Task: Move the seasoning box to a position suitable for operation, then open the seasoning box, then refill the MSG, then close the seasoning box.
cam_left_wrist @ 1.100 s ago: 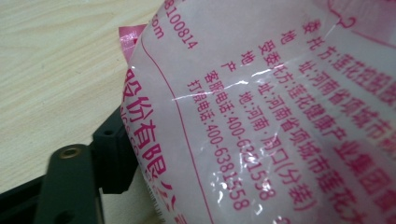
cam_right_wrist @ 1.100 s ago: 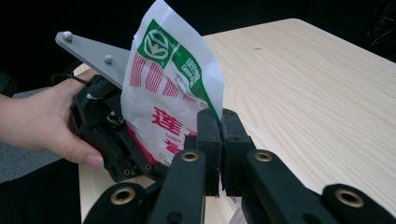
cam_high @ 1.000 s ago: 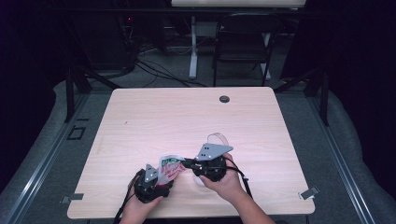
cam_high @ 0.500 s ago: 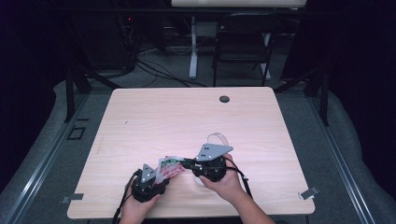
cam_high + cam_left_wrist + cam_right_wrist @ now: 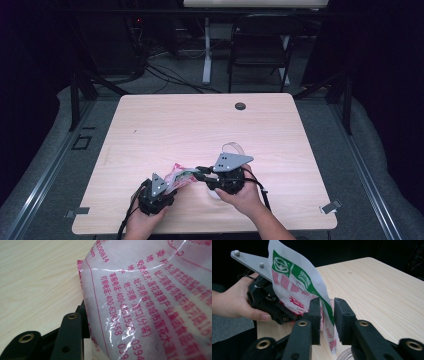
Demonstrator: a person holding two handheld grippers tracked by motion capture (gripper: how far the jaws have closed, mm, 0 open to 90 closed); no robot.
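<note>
A thin plastic packet (image 5: 180, 176), white with red and green print, hangs between both grippers near the table's front edge. My left gripper (image 5: 171, 183) is shut on its left end. In the left gripper view the packet (image 5: 150, 302) sits close against the lens, beside one black finger (image 5: 71, 337). In the right gripper view the packet (image 5: 294, 282) stands upright, held by the left gripper (image 5: 284, 315) in a hand. My right gripper (image 5: 327, 307) straddles the packet's near edge, and a narrow gap shows between the jaws. The right gripper (image 5: 198, 173) meets the packet from the right.
The wooden table (image 5: 200, 125) has a black grommet (image 5: 240, 106) near its far edge. A clear round rim (image 5: 343, 355) lies under the right gripper. Behind the table stand a folding chair (image 5: 260, 45) and floor cables. Metal brackets (image 5: 330, 206) mark the front corners.
The left gripper has shifted slightly left and toward the front edge with the packet. The right gripper has barely moved.
</note>
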